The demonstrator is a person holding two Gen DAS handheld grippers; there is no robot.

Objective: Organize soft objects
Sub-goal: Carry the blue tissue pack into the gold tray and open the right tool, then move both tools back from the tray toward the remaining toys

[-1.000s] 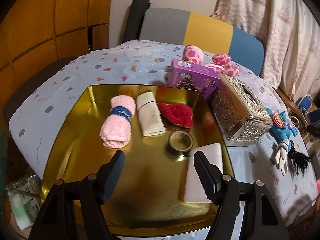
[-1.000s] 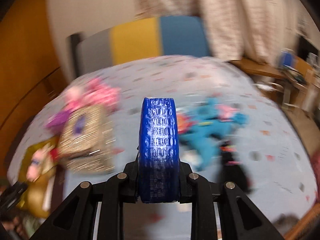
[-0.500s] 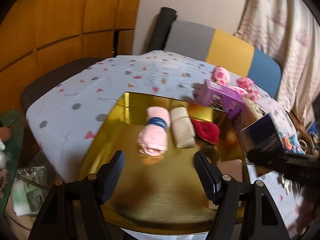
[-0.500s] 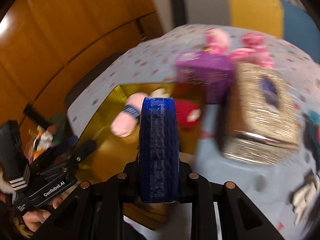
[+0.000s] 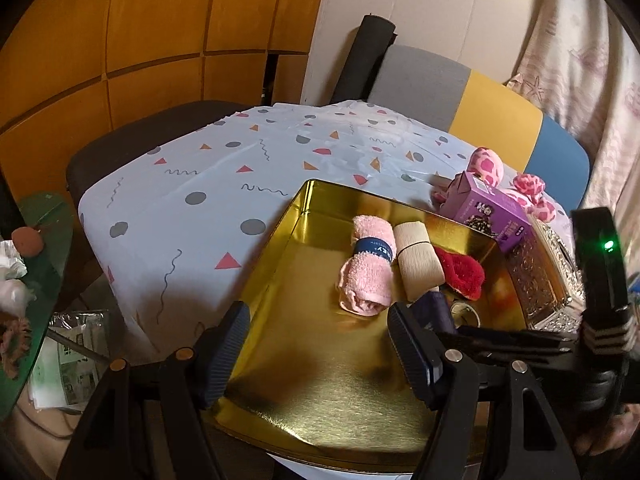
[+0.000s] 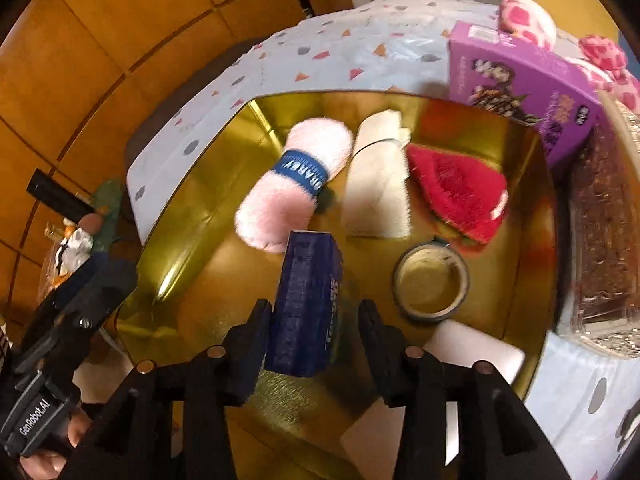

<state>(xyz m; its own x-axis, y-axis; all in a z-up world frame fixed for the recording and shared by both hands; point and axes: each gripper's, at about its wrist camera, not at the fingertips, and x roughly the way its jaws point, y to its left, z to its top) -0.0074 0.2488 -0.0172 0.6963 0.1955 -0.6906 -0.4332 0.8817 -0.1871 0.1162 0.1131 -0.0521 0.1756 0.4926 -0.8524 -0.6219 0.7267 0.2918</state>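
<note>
1. While our right gripper (image 6: pixel 316 320) points down into a shallow gold metal tray (image 6: pixel 208 184), its jaws are opening, and a dark blue rectangular sponge-like block (image 6: pixel 308 304) stands upright between them; the left finger is touching it or very nearly so, while the right finger stands clear with a visible gap.
2. We see the blue block at the near middle of the tray, just in front of a rolled pink fluffy towel with a blue paper band (image 6: pixel 292 188).
3. Right of the pink roll lies a cream folded cloth tied with a thin band (image 6: pixel 380 184), and right of that a red fuzzy pad (image 6: pixel 460 192).
4. A roll of grey tape (image 6: pixel 432 284) lies flat on the tray floor, right of the blue block and in front of the red pad.
5. A white flat rectangular pad (image 6: pixel 476 352) lies at the tray's near right corner.
6. Our left gripper (image 5: pixel 320 352) hovers over the tray's near edge with its jaws parted and nothing between them.
7. Beyond the tray's far right corner stands a purple cardboard box (image 5: pixel 492 212), with a pink spotted plush toy (image 5: pixel 486 164) behind it.
8. A silver ornate tissue box (image 5: pixel 540 276) sits against the tray's right side.
9. All of this rests on a white tablecloth printed with coloured triangles and dots (image 5: pixel 208 200).
</note>
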